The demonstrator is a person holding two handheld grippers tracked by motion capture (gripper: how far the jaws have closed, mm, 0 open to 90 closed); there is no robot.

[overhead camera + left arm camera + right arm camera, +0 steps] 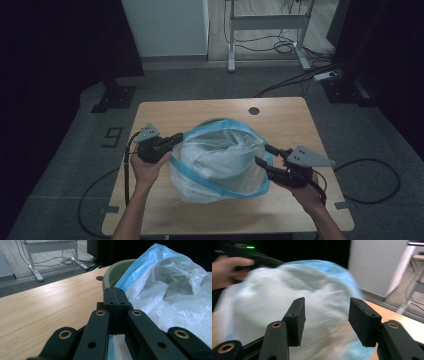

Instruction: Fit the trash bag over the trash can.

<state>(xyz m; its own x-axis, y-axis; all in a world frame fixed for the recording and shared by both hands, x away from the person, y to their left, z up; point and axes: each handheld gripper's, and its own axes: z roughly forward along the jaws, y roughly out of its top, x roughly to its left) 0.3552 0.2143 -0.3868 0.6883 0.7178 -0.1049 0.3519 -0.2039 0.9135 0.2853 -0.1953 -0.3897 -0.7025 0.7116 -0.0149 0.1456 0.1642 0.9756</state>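
- On the bench (165, 112), we've got a clear plastic bag (220, 162) with a blue rim, draped over a green bowl (113, 273) at mid-bench.
- At the bag's left edge, our left hand-held gripper (176, 139) is clenched; from its own view the pads meet tight, right against the blue rim, though we can't tell whether any film is pinched between them.
- At the bag's right edge, our right hand-held gripper (264, 155) is released, its jaws standing apart with nothing pressed between them.
- From the right gripper view, the bag sits blurred beyond the open pads, and the left hand (224, 271) shows on its far side.
- Past the bag, a small round hole (254, 111) marks the bench's far edge.
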